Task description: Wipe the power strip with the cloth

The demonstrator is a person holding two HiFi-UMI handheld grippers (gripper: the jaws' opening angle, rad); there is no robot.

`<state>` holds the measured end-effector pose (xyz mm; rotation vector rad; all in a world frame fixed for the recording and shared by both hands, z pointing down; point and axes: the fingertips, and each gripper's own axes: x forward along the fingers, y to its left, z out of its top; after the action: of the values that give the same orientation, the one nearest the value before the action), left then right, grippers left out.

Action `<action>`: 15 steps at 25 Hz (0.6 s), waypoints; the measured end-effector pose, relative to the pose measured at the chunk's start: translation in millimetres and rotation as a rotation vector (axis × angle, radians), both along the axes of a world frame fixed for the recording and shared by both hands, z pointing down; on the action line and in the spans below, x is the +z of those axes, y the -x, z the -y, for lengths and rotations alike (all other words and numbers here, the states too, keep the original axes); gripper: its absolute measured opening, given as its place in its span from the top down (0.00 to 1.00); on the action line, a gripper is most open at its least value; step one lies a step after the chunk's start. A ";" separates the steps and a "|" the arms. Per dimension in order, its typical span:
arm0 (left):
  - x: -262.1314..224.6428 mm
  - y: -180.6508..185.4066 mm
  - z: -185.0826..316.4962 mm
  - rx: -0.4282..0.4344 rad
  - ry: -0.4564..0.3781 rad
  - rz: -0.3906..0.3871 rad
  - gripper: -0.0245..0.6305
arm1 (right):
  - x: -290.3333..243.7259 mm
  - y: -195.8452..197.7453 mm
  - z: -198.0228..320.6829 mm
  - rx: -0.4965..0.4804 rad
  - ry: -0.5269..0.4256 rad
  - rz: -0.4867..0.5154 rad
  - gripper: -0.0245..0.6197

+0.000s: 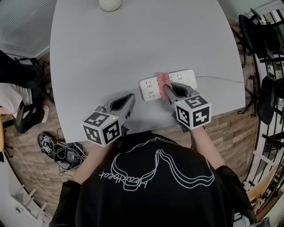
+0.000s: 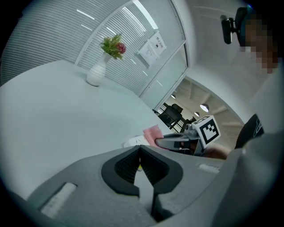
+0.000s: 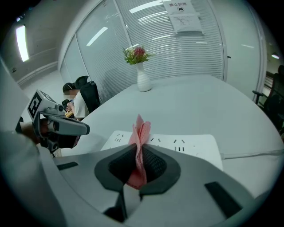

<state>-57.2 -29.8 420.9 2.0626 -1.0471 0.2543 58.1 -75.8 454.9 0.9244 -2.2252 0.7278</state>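
Pink cloth [image 1: 163,80], white power strip [image 1: 150,88], pale grey table [image 1: 133,44], white vase [image 1: 110,3] at twelve o'clock. The left gripper [image 1: 130,95] and right gripper [image 1: 164,88] are grey, their cubes patterned in black-and-white squares.

The operator wore a black shirt [image 1: 155,186] with a white looping line drawing and white script across the back. Its black sleeves [image 1: 230,181] ended above the forearms. The left hand-held gripper [image 1: 128,99] and right hand-held gripper [image 1: 167,91] each had a smooth grey moulded body shaped as an elongated loop. Each carried a white cube [image 1: 193,111] printed with black square markers. The jaws were lined with black ribbed pads [image 2: 126,166].
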 end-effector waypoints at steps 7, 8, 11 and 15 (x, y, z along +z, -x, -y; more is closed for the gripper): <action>-1.5 -12.2 6.8 0.021 -0.010 -0.005 0.94 | 1.3 -23.2 7.1 0.042 -0.006 -0.010 0.90; -1.9 -13.5 7.2 0.025 -0.011 -0.005 0.94 | 1.3 -26.4 7.8 0.049 -0.008 -0.014 0.90; -3.2 -18.1 8.5 0.034 -0.013 -0.006 0.94 | 0.7 -39.1 10.7 0.075 -0.012 -0.023 0.90; -3.0 -23.7 8.9 0.045 -0.015 -0.007 0.94 | 1.1 -57.3 15.7 0.114 -0.021 -0.036 0.90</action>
<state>-33.6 -38.6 417.9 2.1012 -1.0020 0.2628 115.4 -91.6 456.0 1.0738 -2.1664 0.7346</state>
